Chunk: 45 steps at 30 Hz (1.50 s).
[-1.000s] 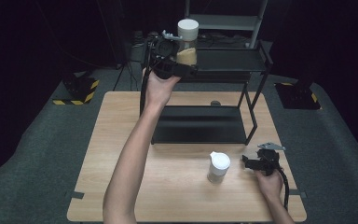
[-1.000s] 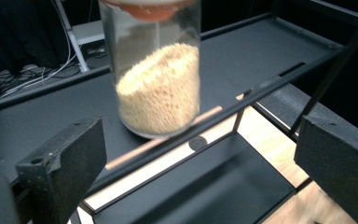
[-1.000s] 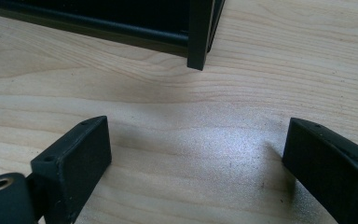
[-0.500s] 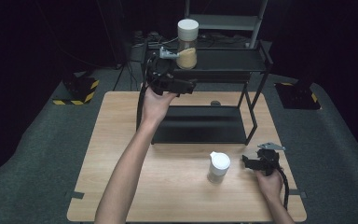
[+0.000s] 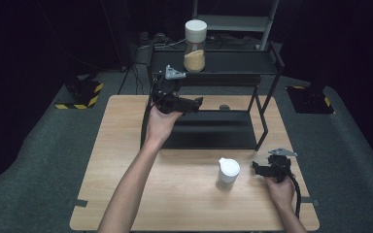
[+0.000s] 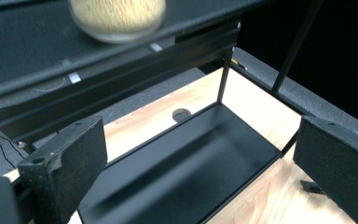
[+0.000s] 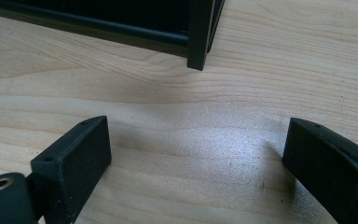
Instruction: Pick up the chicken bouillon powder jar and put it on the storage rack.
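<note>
**Left gripper drops away from the shelved jar**

Your left gripper (image 5: pixel 198 102) hangs in front of the rack (image 5: pixel 267 63), below its top shelf, jaws wide apart with nothing between them. The jar (image 5: pixel 194 46) of tan grains stands on that top shelf, above and just behind the gripper. A second jar (image 5: pixel 228 173), white-capped, stands on the table (image 5: pixel 126 145) in front of the rack, and your right gripper (image 5: pixel 256 167) rests beside it, jaws also wide and empty.

Risks: the shelved jar looks close to the shelf's front edge, though the blur in the left gripper view makes that uncertain, so a lifted jaw could clip it and tip it off. A hasty sideways reach with the right gripper could topple the second jar.

Compared with a second ago, your left gripper is lower and nearer you; the right has not moved.
</note>
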Available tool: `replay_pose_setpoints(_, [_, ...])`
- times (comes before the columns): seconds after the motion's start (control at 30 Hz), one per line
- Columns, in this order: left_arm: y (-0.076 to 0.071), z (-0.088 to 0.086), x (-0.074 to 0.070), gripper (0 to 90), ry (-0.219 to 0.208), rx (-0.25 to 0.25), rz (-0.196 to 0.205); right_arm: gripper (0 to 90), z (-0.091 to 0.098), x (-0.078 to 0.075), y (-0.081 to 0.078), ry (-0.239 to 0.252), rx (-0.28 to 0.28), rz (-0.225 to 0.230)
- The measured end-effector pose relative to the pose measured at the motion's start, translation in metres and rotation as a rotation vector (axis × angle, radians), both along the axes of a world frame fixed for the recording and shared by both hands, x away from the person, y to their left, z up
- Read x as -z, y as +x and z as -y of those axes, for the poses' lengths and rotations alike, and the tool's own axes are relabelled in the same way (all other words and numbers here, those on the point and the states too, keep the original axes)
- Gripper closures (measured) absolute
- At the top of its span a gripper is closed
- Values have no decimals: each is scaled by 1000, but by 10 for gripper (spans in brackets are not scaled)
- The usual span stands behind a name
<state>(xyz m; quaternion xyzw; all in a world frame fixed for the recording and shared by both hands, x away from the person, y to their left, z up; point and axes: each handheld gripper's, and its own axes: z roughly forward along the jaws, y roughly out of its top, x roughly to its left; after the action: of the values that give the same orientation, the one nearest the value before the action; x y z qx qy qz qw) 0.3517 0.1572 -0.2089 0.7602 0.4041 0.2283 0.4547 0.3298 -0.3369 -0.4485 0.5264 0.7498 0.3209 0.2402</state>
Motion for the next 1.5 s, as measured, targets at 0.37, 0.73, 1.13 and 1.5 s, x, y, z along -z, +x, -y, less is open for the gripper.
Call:
replay_pose_setpoints(0.37, [-6, -6, 22, 30, -6, 0, -11, 69, 0, 0, 0, 0, 1, 0])
replay_pose_setpoints(0.73, [-12, -12, 44, 31, -12, -6, -24, 69, 0, 0, 0, 0, 1, 0])
replay_pose_setpoints(1.13, [-18, -13, 64, 32, -1, -5, -30, 69, 0, 0, 0, 0, 1, 0])
replay_pose_setpoints(1.5, [-22, -14, 86, 35, 5, -13, -38, 69, 0, 0, 0, 0, 2, 0])
